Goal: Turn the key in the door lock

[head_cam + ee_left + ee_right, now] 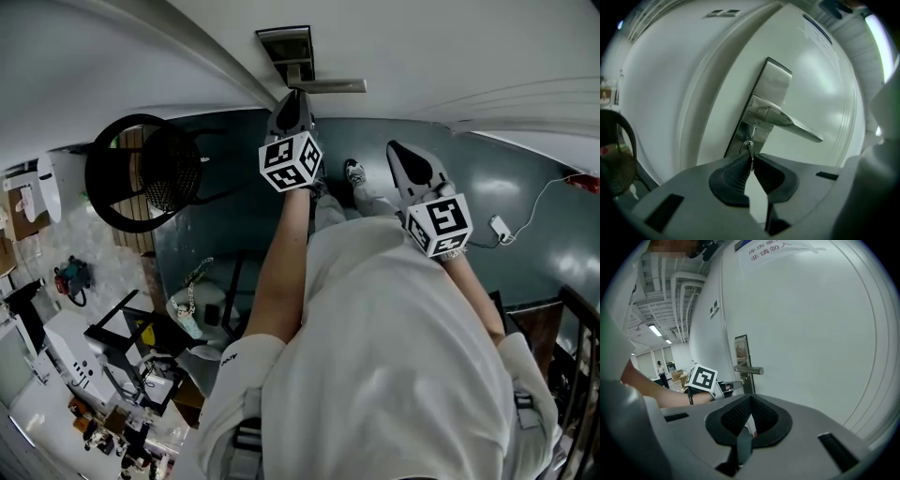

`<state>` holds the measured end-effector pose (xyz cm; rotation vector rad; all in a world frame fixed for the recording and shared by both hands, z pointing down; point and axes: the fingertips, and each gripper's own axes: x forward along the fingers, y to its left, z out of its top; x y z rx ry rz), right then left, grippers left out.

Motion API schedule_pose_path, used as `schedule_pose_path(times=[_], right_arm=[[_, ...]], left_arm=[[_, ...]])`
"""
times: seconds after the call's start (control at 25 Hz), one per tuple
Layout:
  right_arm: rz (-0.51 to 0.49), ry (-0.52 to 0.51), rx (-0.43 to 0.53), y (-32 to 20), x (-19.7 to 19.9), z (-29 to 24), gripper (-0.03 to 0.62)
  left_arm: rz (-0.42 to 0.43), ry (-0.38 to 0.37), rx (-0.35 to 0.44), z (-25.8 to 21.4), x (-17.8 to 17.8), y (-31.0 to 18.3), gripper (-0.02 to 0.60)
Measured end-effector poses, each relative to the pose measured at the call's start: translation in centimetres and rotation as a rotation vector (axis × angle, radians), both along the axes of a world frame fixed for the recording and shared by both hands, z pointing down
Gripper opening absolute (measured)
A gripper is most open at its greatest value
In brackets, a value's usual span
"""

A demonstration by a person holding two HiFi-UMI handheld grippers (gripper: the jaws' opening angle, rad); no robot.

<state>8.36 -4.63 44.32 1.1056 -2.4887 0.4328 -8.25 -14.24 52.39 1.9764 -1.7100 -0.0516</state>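
The steel lock plate [765, 101] with its lever handle [790, 122] sits on the white door [820, 89]. Under the handle a small key [748, 148] with a wire ring sticks out of the lock. My left gripper [751, 158] is shut on that key, its dark pads pinching the key's head. In the head view the left gripper [293, 97] reaches up to the lock plate [289, 49]. My right gripper [398, 150] hangs back from the door, to the right. Its pads meet with nothing between them [750, 398]. From there I see the left gripper [726, 386] below the handle [749, 369].
A black round-backed chair [141, 173] stands left of the door. A cluttered white table [66, 366] lies at the lower left. A white cable and plug [500, 228] lie on the floor at right. A printed notice [768, 250] hangs high on the door.
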Motion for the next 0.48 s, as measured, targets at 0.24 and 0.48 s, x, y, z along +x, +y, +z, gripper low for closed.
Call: schedule_pose_path(times=[0.24,0.48], right_arm=[[-0.003,-0.003,0.000,-0.33,-0.16,-0.24,-0.008],[-0.007,-0.001,0.001,-0.61,-0.35,-0.27,-0.008]], left_arm=[[-0.016,0.440,0.005,0.08,-0.29,0.17,0.031],[-0.054,0.957,0.048,0.03,-0.49,0.24,0.031]])
